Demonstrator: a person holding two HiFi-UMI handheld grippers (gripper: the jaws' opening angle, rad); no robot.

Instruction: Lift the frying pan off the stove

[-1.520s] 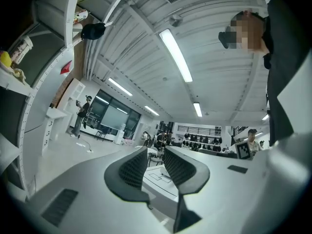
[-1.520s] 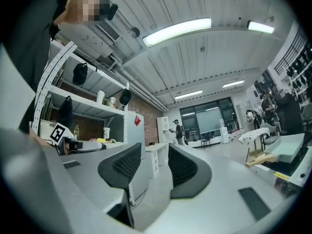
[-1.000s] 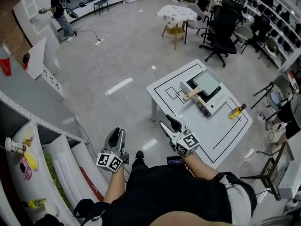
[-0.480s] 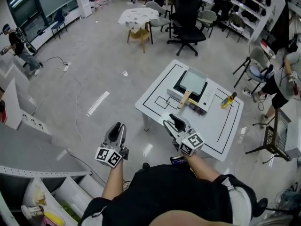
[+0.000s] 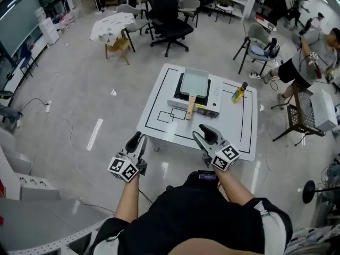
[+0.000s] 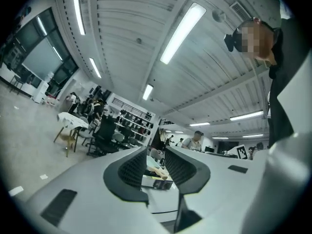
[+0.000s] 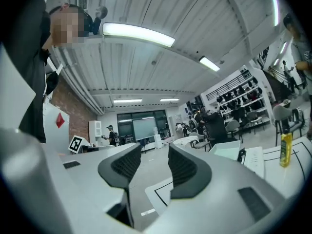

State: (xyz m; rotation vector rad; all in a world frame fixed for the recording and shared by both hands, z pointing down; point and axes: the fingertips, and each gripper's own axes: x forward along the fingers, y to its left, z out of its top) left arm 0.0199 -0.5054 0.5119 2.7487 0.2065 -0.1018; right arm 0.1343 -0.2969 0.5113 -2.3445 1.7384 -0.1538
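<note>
A pale green square frying pan (image 5: 194, 82) with a wooden handle (image 5: 189, 106) sits on a white portable stove (image 5: 204, 99), on a low white table (image 5: 159, 97). Both grippers hang in the air short of the table's near edge. My left gripper (image 5: 138, 139) is to the left; its jaws are narrowly apart and opening, with nothing between them. Through its gap I see the stove (image 6: 155, 180) far off. My right gripper (image 5: 205, 134) is open and empty, over the near edge. The right gripper view shows the pan (image 7: 225, 150) off to the right.
A yellow bottle (image 5: 238, 92) stands on the table right of the stove. A black office chair (image 5: 166, 16) and a cloth-covered small table (image 5: 113, 25) stand beyond. A person (image 5: 305, 54) and a wire cart (image 5: 308, 110) are at the right.
The view has swung round: the table with stove and pan has moved from the right to straight ahead of both grippers. The grippers keep their raised pose.
</note>
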